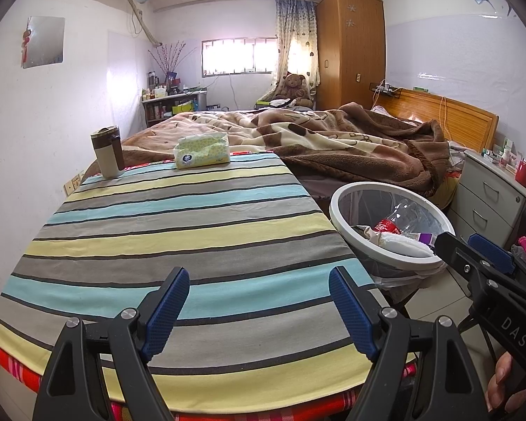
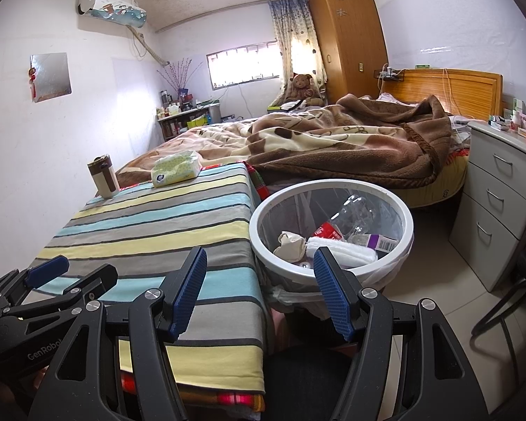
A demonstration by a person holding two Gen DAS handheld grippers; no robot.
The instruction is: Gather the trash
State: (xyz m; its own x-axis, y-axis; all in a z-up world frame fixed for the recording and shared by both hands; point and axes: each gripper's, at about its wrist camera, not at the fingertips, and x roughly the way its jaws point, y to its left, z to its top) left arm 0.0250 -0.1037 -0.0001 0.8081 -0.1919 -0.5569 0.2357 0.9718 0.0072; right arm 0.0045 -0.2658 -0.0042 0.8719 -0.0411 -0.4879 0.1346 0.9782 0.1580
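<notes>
Left gripper: jaws spread, nothing between them. It hangs over the near end of the table, pointing down its length. Right gripper: jaws likewise spread and empty, poised at the table's near right corner, one finger over the cloth, the other over the near rim of the bin.

The bin stands on the floor hard against the table's right edge, presumably so that items can be dropped in with a short swing. It already holds the trash: a clear bottle with a red label, crumpled paper, a white wad and a small purple box.

On the table, only two items show, both at the far end: a cup at the far left corner and a tissue pack near the far edge's middle. Neither reads as refuse. Judgement: collection appears complete or nearly so.

Clearances: the tabletop between the grippers and the far items is bare, giving free travel. The bed abuts the table's far end. Right of the bin, open floor runs to a drawer unit.
</notes>
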